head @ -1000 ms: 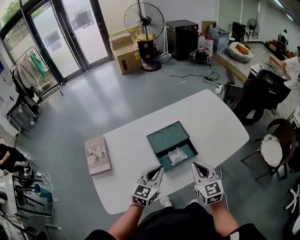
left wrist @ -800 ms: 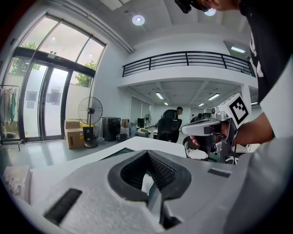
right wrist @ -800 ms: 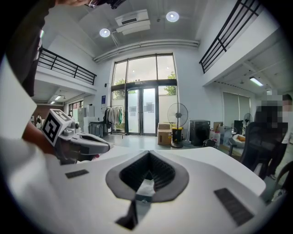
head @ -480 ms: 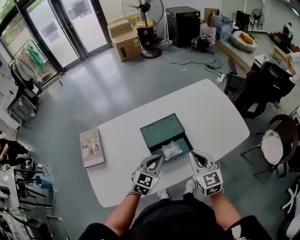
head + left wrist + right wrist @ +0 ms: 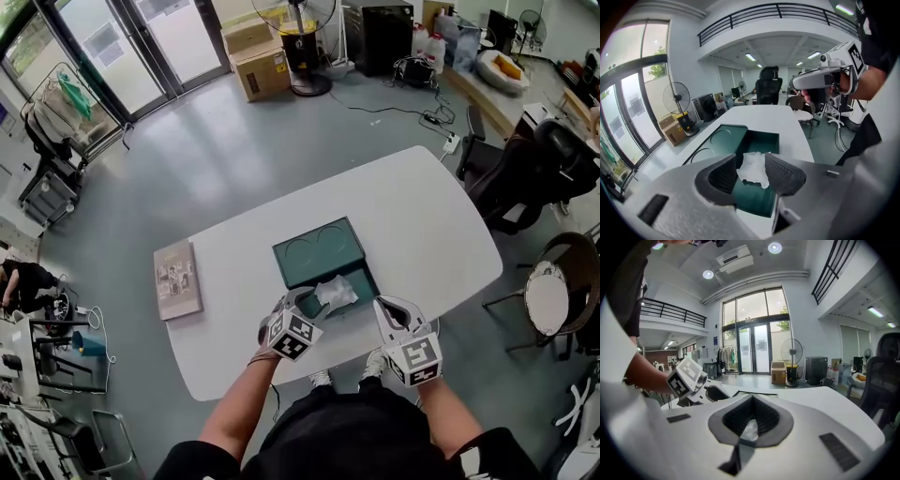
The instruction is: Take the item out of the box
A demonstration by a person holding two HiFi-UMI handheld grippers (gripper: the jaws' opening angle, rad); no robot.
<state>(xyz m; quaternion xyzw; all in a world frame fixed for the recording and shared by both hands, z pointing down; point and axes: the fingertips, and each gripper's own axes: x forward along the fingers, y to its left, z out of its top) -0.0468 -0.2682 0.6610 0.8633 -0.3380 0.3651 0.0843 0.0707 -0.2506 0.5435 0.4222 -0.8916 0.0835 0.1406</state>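
Note:
An open dark green box (image 5: 314,251) lies on the white table (image 5: 422,225). In its near compartment sits a crumpled white item (image 5: 336,292). My left gripper (image 5: 301,302) hovers at the box's near left corner. In the left gripper view its jaws are opening, and the white item (image 5: 753,168) shows between and beyond the left gripper (image 5: 751,161), untouched by the pads. My right gripper (image 5: 383,306) hangs just right of the box with its jaws together and nothing held. The right gripper view has the right gripper (image 5: 751,399) shut and the left gripper's marker cube (image 5: 686,376) at the left.
A flat book-like thing (image 5: 177,279) lies at the table's left end. Office chairs (image 5: 539,159) and a round brown chair (image 5: 553,295) stand right of the table. Cardboard boxes (image 5: 262,56) and a fan sit on the floor far behind.
My left gripper has moved forward to the box's near corner and its jaws have parted. The right gripper has stayed beside the box, shut.

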